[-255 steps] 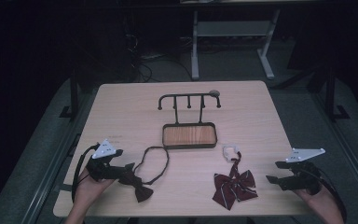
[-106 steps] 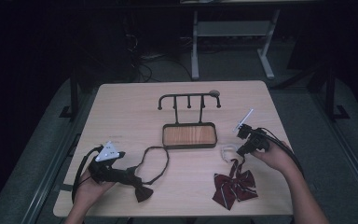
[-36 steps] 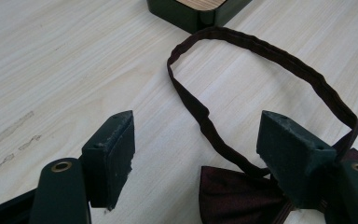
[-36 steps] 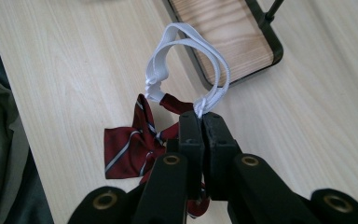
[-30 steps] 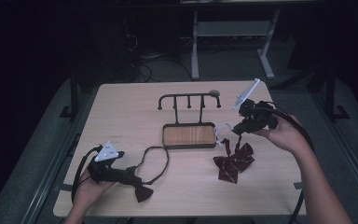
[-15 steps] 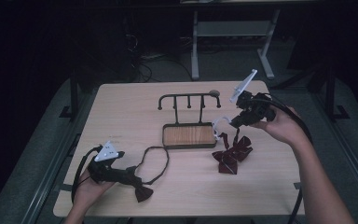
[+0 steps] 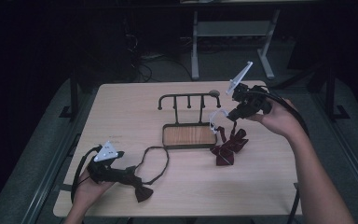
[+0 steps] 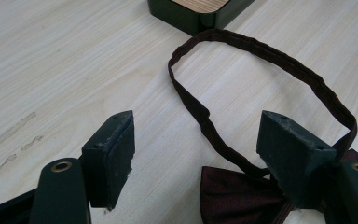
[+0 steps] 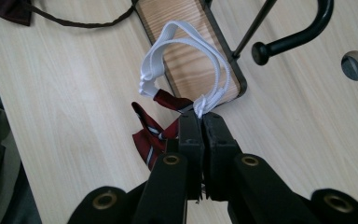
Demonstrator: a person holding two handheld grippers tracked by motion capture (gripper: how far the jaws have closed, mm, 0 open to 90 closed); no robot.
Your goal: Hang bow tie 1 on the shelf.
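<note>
Two bow ties share the pale wooden worktop (image 7: 121, 107), one at each hand. The right gripper (image 7: 235, 113), held up above the worktop's right half beside the black hook rack (image 7: 189, 100), has its fingers pressed together on the white elastic loop (image 9: 182, 51) of the striped maroon bow tie (image 7: 227, 144); in the right gripper view the loop stands open in front of the fingertips, over the end of the rack's wood-topped base (image 9: 186, 51), and the tie's cloth hangs just below and behind the pinch. From the high view the tie dangles under the gripper with its lower folds at the worktop surface, just right of the base; whether they touch it I cannot tell. The left gripper (image 7: 133, 177) lies low near the worktop's front left corner, fingers spread wide and holding nothing. The dark bow tie (image 8: 242, 196) rests flat between those fingers, closer to the one on the right of the left gripper view, and its dark neck strap (image 8: 270, 51) loops out ahead towards the corner of the base.
</note>
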